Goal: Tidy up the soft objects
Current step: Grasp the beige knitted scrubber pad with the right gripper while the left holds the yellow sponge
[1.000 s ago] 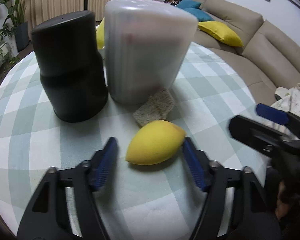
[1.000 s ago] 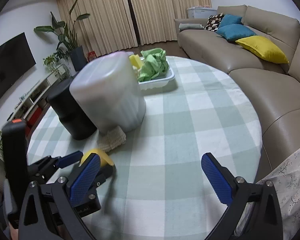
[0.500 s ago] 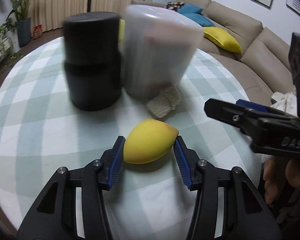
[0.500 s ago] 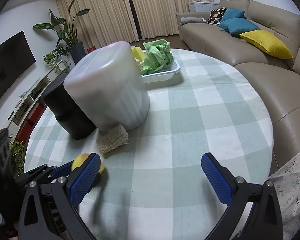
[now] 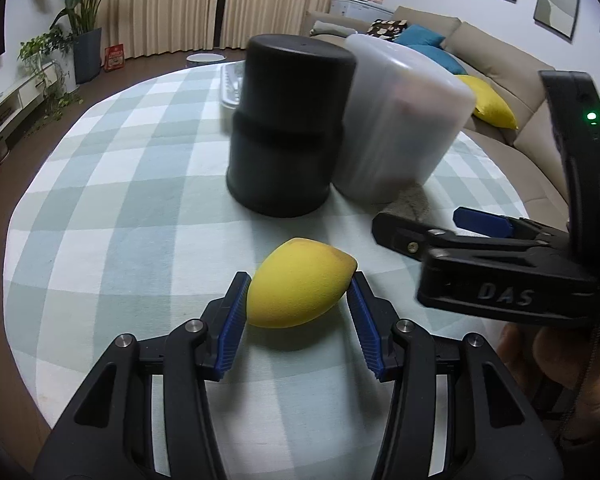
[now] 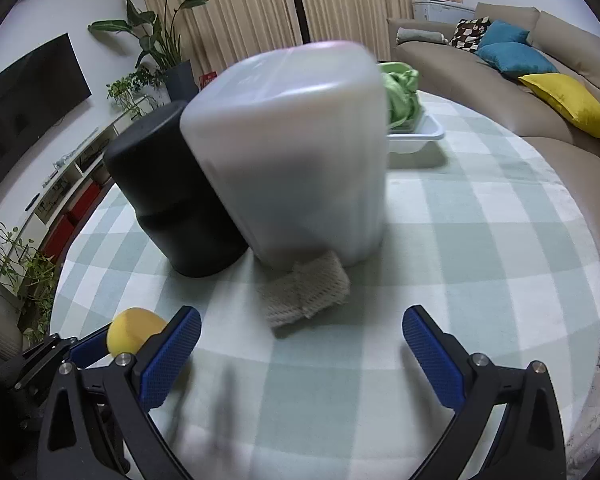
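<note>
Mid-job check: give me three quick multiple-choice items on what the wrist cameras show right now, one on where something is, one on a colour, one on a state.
1. Where does the knitted beige pad lie?
A. In the white tray
B. On the tablecloth at the foot of the translucent white container
C. On top of the black container

2. What colour is the egg-shaped sponge?
A. Yellow
B. Green
C. Blue

3. What is the state of the right gripper?
A. Shut on the beige pad
B. Shut on the sponge
C. Open, nothing between its fingers

Answers:
1 B: the pad lies flat against the container's base.
2 A: it shows yellow between the left gripper's pads.
3 C: its blue pads stand wide apart over bare cloth.
</note>
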Demonstrator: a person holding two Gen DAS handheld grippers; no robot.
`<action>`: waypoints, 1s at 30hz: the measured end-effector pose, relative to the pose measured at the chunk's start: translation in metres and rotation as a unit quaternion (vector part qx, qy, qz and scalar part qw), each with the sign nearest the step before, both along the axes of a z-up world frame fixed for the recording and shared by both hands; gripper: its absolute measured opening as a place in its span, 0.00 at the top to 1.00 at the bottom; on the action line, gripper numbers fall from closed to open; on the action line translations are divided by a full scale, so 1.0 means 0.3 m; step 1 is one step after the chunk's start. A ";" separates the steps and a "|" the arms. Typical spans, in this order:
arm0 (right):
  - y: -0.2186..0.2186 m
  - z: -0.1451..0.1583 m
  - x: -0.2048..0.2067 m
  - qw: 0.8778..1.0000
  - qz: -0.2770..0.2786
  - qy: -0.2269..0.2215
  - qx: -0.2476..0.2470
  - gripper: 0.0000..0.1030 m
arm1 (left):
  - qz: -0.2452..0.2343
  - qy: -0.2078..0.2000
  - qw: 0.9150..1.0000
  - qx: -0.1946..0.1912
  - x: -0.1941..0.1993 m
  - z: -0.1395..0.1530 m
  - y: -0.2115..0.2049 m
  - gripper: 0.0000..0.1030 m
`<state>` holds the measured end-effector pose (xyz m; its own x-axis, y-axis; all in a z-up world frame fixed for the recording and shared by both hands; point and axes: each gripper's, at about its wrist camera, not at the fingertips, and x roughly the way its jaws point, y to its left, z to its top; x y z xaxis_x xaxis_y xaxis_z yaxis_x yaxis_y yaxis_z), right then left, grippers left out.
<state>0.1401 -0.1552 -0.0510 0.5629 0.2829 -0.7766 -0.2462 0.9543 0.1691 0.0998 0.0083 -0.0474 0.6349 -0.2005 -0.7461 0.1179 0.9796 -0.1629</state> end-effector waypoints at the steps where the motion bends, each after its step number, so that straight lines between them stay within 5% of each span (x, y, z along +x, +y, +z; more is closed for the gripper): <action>1: 0.008 -0.005 0.005 1.000 0.001 0.002 -0.004 0.00 | 0.002 0.000 1.000 -0.002 0.001 -0.001 0.005 0.54; 17: 0.024 -0.050 0.022 0.999 -0.010 -0.007 -0.035 0.24 | 0.003 0.005 1.000 -0.011 0.003 -0.024 0.021 0.54; 23: -0.007 -0.043 0.024 1.000 -0.011 -0.012 -0.020 0.45 | 0.002 0.006 1.000 -0.022 0.005 -0.032 0.030 0.54; 30: -0.004 -0.047 0.007 1.000 -0.008 -0.015 -0.020 0.46 | 0.002 0.002 0.999 -0.035 0.002 -0.034 0.044 0.54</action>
<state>0.1422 -0.1562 -0.0651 0.5897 0.2433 -0.7701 -0.2359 0.9638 0.1239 0.1004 0.0215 -0.0575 0.6325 -0.2510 -0.7328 0.1141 0.9659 -0.2324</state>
